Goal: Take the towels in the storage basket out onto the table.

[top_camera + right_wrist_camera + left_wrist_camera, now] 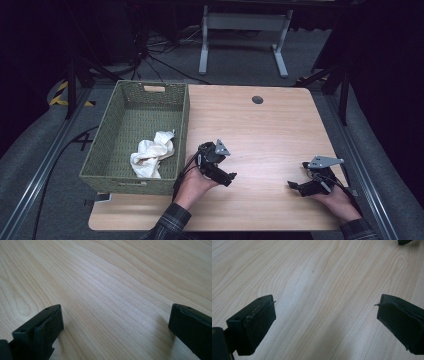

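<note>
A crumpled white cloth (152,155) lies in the near right corner of a green woven basket (130,100) on the left part of the wooden table (270,125). My left gripper (231,177) hovers just right of the basket's near corner, pointing right, open and empty. In the left gripper view its jaws stand wide apart over bare wood, midpoint (324,322). My right gripper (292,185) sits near the table's front right, pointing left, also open with nothing between its fingers (40,332). The two grippers face each other across a gap of bare table.
A round cable hole (257,99) marks the table's far edge. Behind the table stand a white desk frame (245,30) and cables on the grey floor. The tip of the other gripper (405,242) shows at the top right of the left gripper view.
</note>
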The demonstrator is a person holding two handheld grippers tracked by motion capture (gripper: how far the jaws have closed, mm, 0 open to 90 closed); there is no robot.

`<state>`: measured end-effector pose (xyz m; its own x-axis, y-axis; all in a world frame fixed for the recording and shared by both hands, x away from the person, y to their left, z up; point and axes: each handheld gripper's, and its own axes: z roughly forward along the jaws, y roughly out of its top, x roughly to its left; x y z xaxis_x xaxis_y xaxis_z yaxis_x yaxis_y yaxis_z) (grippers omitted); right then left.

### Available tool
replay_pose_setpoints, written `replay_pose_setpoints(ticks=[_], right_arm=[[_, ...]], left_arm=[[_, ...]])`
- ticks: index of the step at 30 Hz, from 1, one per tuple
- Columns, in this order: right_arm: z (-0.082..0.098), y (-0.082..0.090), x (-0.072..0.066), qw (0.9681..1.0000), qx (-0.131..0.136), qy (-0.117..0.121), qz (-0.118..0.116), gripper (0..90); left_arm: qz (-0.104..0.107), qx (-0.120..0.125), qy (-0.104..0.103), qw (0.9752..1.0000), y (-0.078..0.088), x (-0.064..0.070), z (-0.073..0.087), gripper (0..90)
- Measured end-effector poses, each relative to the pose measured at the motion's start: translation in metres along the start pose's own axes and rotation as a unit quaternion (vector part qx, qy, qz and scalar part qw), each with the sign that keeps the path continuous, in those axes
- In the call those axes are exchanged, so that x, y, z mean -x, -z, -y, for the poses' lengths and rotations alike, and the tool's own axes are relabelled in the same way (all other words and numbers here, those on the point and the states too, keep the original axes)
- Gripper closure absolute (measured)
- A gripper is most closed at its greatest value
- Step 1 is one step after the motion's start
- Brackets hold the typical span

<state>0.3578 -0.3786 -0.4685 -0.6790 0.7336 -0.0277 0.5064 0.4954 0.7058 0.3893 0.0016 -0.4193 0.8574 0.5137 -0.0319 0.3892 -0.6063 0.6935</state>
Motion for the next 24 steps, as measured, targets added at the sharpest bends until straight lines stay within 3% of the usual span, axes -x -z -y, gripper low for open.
replay_pose_setpoints(ticks=[16, 24], right_arm=[[0.000, 0.000, 0.000, 1.0000, 0.000, 0.000, 0.001, 0.0], [0.000, 0.000, -0.001, 1.0000, 0.001, -0.001, 0.002, 0.0]], left_arm=[[0.011, 0.014, -0.010, 0.9998, 0.015, -0.006, -0.016, 3.3], [0.027, 0.012, -0.011, 0.9995, 0.019, -0.010, -0.022, 3.7]])
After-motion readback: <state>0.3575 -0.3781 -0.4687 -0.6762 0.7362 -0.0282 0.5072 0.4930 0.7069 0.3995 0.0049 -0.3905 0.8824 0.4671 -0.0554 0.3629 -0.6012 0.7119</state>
